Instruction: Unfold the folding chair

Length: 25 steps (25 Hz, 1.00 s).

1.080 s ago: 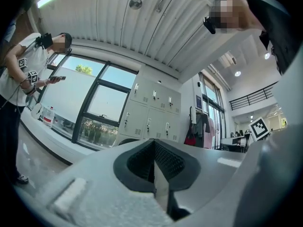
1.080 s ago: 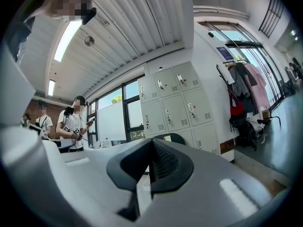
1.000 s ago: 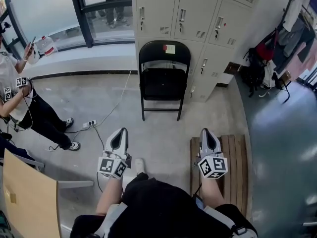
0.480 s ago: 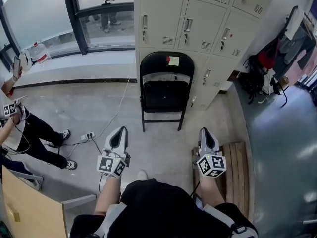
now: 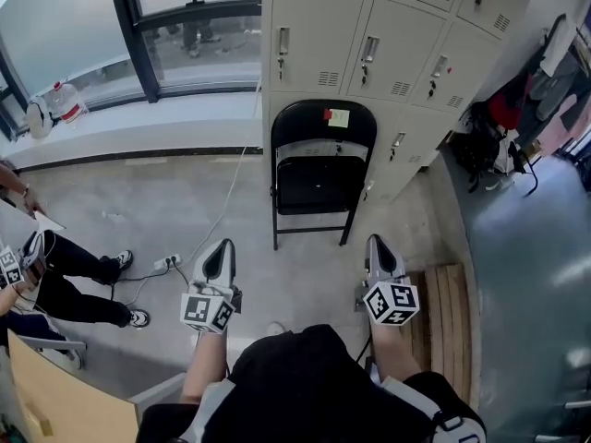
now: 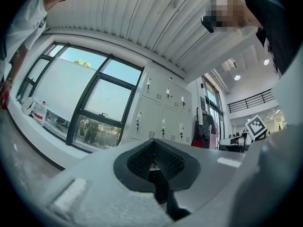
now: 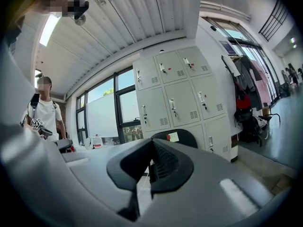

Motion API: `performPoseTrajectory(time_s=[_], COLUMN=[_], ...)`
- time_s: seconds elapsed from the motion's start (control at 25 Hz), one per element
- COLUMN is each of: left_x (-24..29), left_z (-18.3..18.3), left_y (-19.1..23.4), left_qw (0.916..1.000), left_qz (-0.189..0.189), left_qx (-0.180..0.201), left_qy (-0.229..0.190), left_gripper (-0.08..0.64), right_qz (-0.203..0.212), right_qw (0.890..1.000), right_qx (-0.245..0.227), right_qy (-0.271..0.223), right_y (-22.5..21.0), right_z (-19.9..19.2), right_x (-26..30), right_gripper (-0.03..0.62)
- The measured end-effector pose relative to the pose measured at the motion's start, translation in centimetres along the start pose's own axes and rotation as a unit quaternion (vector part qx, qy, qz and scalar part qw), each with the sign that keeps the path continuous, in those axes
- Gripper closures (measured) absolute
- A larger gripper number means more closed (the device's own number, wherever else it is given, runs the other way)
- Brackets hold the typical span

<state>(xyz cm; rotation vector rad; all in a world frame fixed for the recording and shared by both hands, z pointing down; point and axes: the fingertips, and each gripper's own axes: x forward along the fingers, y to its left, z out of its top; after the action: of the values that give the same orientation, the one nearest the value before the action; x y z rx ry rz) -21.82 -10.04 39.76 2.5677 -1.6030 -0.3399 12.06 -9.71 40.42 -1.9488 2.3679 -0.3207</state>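
Before lockers (image 5: 369,35): one chair (image 5: 321,160), two tools (image 5: 220,246) (image 5: 379,241).

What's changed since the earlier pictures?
The person has stepped closer to the folding chair, carrying the left gripper and right gripper forward; the bystander has slid toward the view's left edge. Nothing grasped or released. Both grippers stay shut and empty; the chair stays folded by the lockers.

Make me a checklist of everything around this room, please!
Surface: grey concrete floor.
Job's things: black chair, folded, against the lockers, untouched.
Clutter: wooden pallet at right; bags and clothes; jug on the sill.
Grippers: left gripper and right gripper shut, empty, short of the chair.
Cables: white cable to a power strip.
Surroundings: window; a person at left.
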Motion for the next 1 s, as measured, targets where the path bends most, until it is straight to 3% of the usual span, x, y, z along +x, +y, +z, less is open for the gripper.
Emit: performPoseTrajectory(time_s=[0.36, 0.68, 1.0], left_x=[3.3, 11.0, 20.7], left_z=[-1.1, -1.0, -1.4], left_y=[1.9, 2.8, 3.2], left_qw=[0.9999, 0.9996, 0.9993], left_qz=[0.008, 0.009, -0.001], left_qx=[-0.006, 0.026, 0.038], left_qy=[0.010, 0.003, 0.000], left_gripper=[0.558, 0.558, 0.558], right_qz=[-0.003, 0.034, 0.038], right_qw=[1.000, 0.999, 0.999], right_qx=[-0.005, 0.004, 0.019], right_qy=[0.009, -0.011, -0.021], right_y=[-0.8, -2.9, -8.5], right_z=[0.0, 2.2, 4.3], right_x=[4.8, 14.1, 22.2], right_gripper=[0.586, 0.586, 0.586])
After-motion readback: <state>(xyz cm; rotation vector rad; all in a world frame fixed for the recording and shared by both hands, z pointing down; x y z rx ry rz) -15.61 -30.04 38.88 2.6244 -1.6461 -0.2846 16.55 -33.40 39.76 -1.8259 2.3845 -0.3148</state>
